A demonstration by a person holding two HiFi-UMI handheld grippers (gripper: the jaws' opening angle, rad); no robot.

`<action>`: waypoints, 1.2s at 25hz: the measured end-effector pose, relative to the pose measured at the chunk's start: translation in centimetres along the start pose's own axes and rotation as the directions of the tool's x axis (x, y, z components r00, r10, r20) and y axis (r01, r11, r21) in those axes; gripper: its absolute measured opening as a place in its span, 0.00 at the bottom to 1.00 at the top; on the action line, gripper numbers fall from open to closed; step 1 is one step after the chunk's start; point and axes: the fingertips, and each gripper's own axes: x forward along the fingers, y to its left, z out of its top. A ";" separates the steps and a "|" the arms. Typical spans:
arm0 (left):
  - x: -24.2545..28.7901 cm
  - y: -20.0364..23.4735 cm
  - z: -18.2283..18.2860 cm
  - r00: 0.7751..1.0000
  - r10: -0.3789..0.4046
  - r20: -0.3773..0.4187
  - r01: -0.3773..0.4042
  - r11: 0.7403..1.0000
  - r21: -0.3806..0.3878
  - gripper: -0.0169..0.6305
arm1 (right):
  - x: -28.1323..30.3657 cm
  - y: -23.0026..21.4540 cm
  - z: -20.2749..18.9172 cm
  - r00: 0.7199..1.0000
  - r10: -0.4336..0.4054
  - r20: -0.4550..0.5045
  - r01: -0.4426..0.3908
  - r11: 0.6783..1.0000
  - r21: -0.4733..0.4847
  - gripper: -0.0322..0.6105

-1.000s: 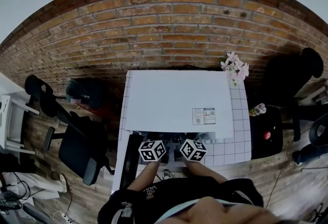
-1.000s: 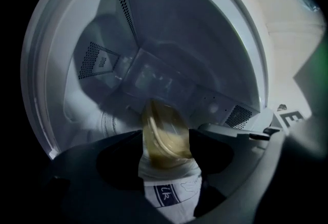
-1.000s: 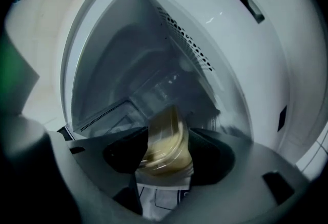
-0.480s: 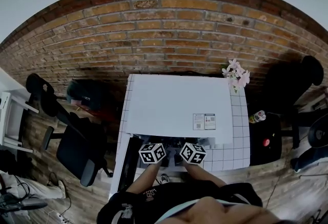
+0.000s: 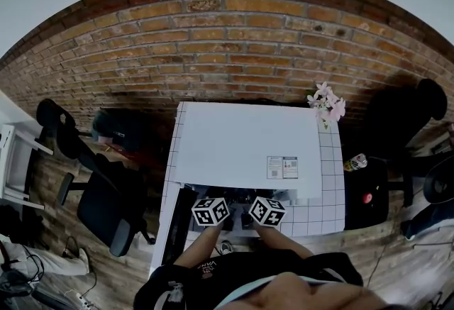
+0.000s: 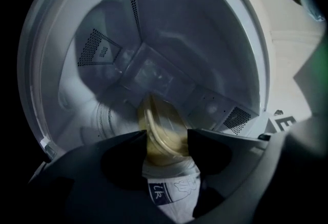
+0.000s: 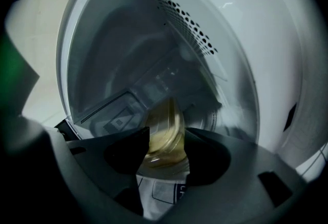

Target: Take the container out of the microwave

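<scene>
The white microwave (image 5: 245, 142) stands on a white tiled table (image 5: 331, 191), and both grippers reach into its open front. Inside the grey cavity (image 6: 169, 43) sits a clear container (image 6: 163, 133) with yellowish contents. The left gripper (image 6: 164, 142) has the container between its dark jaws. The right gripper (image 7: 166, 142) takes the same container (image 7: 165, 136) between its jaws from the other side. Both pairs of jaws have just been closing in on it, and I see no firm press. From the head view only the two marker cubes (image 5: 211, 211) show; the fingertips are hidden in the microwave.
The microwave door (image 5: 177, 230) hangs open at the left. Pink flowers (image 5: 325, 97) stand at the table's back right corner, with a bottle (image 5: 356, 157) beside them. A black office chair (image 5: 106, 206) is on the left and a brick wall (image 5: 234, 46) behind.
Both grippers stay put at the microwave's opening. Only the head camera has shifted slightly.
</scene>
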 end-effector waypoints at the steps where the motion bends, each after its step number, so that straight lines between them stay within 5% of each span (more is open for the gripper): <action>1: -0.1 -0.1 0.1 1.000 0.000 0.004 0.000 1.000 -0.001 0.42 | -0.1 0.1 0.0 1.000 0.004 0.001 -0.004 1.000 -0.003 0.37; 30: -6.8 -2.9 -0.5 0.998 -0.039 0.040 0.037 0.998 0.056 0.42 | -6.1 3.8 -1.5 0.998 0.040 0.056 -0.040 0.999 0.006 0.37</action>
